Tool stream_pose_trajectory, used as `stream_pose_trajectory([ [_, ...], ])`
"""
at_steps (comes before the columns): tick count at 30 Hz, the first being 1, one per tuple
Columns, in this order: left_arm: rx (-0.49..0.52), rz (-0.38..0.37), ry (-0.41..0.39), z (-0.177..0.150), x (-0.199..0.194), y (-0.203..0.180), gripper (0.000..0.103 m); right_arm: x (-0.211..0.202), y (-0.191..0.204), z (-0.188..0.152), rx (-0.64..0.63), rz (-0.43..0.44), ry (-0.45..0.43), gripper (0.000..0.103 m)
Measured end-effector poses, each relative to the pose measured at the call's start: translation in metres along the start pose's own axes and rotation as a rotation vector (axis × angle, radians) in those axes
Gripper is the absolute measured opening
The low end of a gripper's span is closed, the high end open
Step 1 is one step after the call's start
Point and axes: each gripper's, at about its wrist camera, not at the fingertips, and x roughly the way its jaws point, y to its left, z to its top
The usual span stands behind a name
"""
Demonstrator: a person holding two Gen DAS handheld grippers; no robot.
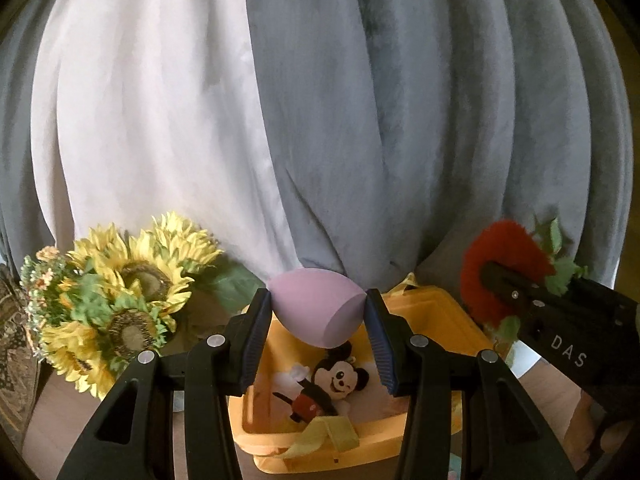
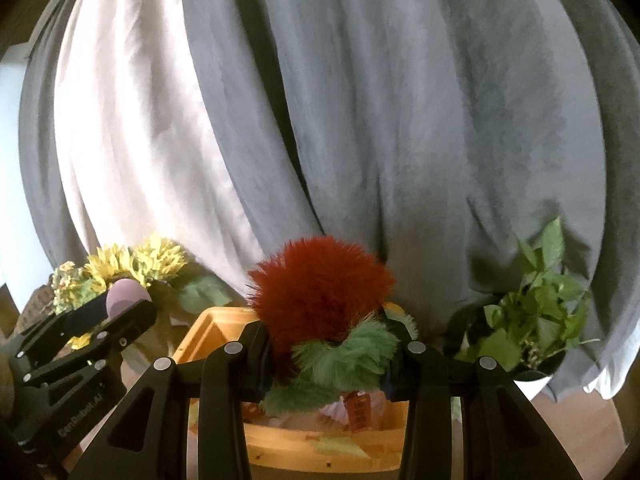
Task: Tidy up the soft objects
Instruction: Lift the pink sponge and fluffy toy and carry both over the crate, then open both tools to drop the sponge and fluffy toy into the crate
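Grey curtain [image 1: 420, 120] behind. Left tool [image 1: 318, 332] clenched on lilac sponge egg [image 1: 316, 308] above yellow bin [image 1: 432, 312]; right tool [image 2: 328, 344] at 3 o'clock, gripping red-green fuzzy toy [image 2: 320, 296].

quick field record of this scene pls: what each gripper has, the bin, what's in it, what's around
left gripper: shut on pink sponge
right gripper: shut on red and green fluffy toy
bin: yellow box, open, below both grippers
in bin: mouse plush
beside bin: sunflowers, leafy plant
backdrop: grey and white curtains
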Motion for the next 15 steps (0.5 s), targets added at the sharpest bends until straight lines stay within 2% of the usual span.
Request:
stream_pose_trajectory([
  [15,0.044,-0.014,0.162,-0.015,0.077,-0.003,0.046,0.077,-0.01,-0.018,-0.017,-0.025,0.153,0.041],
])
